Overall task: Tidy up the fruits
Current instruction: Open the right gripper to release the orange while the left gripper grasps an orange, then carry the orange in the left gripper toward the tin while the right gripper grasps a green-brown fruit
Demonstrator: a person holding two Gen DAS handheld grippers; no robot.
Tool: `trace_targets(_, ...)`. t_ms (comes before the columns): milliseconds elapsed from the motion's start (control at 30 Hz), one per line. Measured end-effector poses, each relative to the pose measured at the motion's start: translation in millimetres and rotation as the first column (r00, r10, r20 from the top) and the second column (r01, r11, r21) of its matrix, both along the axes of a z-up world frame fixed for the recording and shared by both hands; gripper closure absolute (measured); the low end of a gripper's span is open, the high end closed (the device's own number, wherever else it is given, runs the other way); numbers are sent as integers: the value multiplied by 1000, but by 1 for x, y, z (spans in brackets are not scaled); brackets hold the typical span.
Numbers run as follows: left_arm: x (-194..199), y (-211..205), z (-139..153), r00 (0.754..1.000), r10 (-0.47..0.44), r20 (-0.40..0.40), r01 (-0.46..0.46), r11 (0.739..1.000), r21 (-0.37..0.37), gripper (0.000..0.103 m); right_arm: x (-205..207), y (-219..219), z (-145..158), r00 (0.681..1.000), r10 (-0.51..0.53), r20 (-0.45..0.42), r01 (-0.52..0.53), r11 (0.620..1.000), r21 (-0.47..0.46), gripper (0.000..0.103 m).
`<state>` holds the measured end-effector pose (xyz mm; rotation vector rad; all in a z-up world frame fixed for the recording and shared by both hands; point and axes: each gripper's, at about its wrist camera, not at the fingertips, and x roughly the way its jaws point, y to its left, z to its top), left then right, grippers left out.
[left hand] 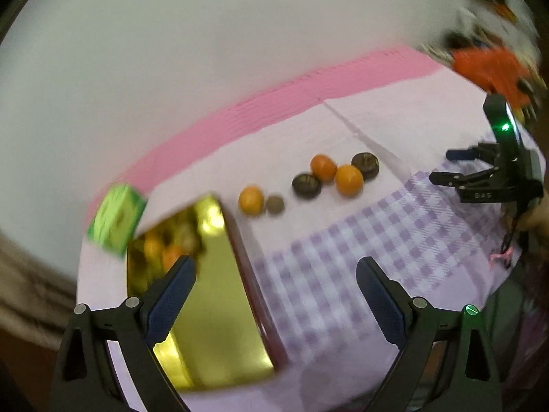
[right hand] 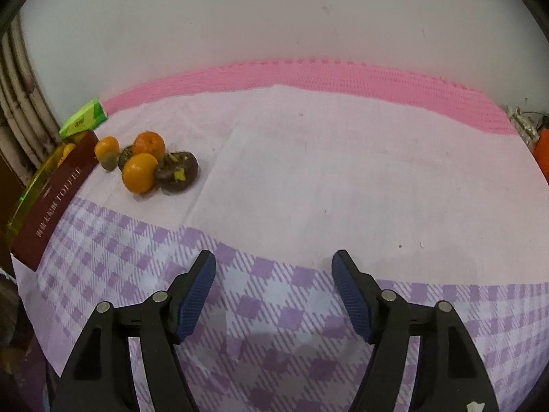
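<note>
Loose fruit lies in a cluster on the cloth: three oranges [left hand: 349, 180] [right hand: 139, 173], two dark mangosteens [left hand: 306, 185] [right hand: 178, 171] and a small kiwi [left hand: 275, 205] [right hand: 109, 161]. A maroon box with a gold lining [left hand: 212, 302] [right hand: 51, 202] stands just left of the fruit, with some orange fruit blurred at its far end. My left gripper [left hand: 276, 262] hangs open and empty over the box's right edge. My right gripper [right hand: 274, 264] is open and empty above the checked cloth, well to the right of the fruit; the left wrist view shows it [left hand: 444, 166] at the right.
A green packet [left hand: 116, 221] [right hand: 84, 118] lies behind the box by the wall. A pink mat [right hand: 343, 75] runs along the back of the lilac cloth [right hand: 343, 171]. An orange-red object [left hand: 487, 68] [right hand: 542, 152] sits at the far right edge.
</note>
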<state>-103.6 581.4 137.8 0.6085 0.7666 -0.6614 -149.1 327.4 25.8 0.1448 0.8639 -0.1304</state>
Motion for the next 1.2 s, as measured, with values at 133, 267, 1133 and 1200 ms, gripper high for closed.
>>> trace_targets(133, 55, -32, 2, 989, -133, -66, 137, 989, 63, 9, 0, 1, -1, 1000, 6, 16, -6, 1000, 7, 28)
trace_targets(267, 105, -56, -9, 975, -181, -131, 197, 973, 120, 18, -1, 1, -1, 1000, 17, 22, -17, 1000, -1, 23)
trace_targets(1133, 184, -70, -105, 863, -101, -495, 169, 981, 93, 67, 10, 2, -1, 997, 70, 15, -70, 997, 39, 6)
trace_targets(1200, 176, -62, -101, 858, -65, -509, 98, 995, 37, 67, 11, 2, 0, 997, 69, 16, -70, 997, 40, 6)
